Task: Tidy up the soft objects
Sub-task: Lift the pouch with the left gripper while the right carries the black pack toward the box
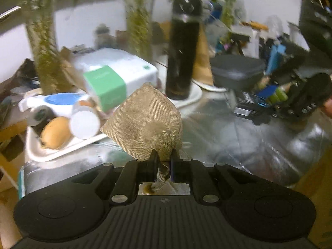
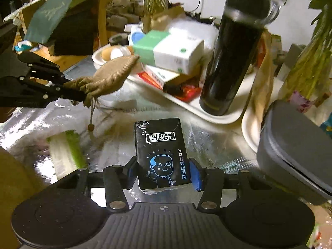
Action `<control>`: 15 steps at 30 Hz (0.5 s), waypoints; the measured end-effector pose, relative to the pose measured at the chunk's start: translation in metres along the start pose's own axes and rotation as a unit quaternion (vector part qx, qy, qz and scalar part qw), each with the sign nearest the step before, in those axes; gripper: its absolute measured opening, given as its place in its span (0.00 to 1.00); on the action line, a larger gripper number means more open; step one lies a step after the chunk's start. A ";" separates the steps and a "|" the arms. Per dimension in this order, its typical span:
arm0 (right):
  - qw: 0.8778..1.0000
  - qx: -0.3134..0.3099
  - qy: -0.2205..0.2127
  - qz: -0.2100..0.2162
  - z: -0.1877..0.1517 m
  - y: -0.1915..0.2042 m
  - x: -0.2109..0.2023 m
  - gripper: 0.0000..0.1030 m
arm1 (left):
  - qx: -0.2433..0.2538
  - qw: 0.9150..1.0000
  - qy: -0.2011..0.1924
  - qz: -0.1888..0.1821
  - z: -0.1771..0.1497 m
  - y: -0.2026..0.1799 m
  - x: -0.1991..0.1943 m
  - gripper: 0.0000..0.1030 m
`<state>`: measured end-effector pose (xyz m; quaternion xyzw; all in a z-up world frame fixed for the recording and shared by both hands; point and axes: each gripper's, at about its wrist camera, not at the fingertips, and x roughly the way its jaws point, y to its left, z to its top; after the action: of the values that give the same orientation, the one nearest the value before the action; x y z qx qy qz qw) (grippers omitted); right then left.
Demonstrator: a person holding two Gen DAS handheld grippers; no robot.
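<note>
The reflective silver-foil tabletop (image 2: pixel 207 141) was my stage and it was crowded along the back: a white rectangular tray (image 2: pixel 224 116) carrying a tall black cylindrical bottle (image 2: pixel 234 56) and a green-and-white cardboard box (image 2: pixel 168 49). Nearer me, I had both soft items in hand at once. My left gripper (image 1: pixel 164 157) had its jaws pressed nearly together, pinching the gathered neck of the tan woven drawstring pouch (image 1: pixel 145 120), which hung clear of the foil with its cord dangling in the right wrist view. My right gripper (image 2: pixel 164 172) had its jaws part-spread, the blue pads against the sides of the black plastic-wrapped tissue pack with a cartoon face (image 2: pixel 159 151). A green-and-white soft packet (image 2: pixel 66 151) lay untouched on the foil. I judged this mid-task: two pieces gripped, none placed, and no destination I could make out.
</note>
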<state>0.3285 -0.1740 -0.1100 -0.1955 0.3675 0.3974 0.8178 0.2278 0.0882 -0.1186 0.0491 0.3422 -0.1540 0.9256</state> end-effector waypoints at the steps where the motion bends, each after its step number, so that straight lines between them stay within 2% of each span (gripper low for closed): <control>1: 1.000 0.002 -0.005 -0.002 0.000 0.002 -0.008 0.52 | -0.001 1.000 -0.003 0.004 0.002 -0.001 -0.007 0.11; 8: 0.999 0.031 -0.029 -0.009 -0.005 0.017 -0.050 0.52 | 0.003 1.000 -0.014 0.024 0.012 -0.011 -0.043 0.11; 15: 0.998 0.044 -0.038 -0.022 -0.014 0.037 -0.083 0.52 | 0.003 0.999 -0.022 0.027 0.018 -0.021 -0.080 0.11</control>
<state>0.2589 -0.2020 -0.0570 -0.1519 0.3488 0.3700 0.8476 0.1747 0.0846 -0.0522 0.0581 0.3198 -0.1307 0.9366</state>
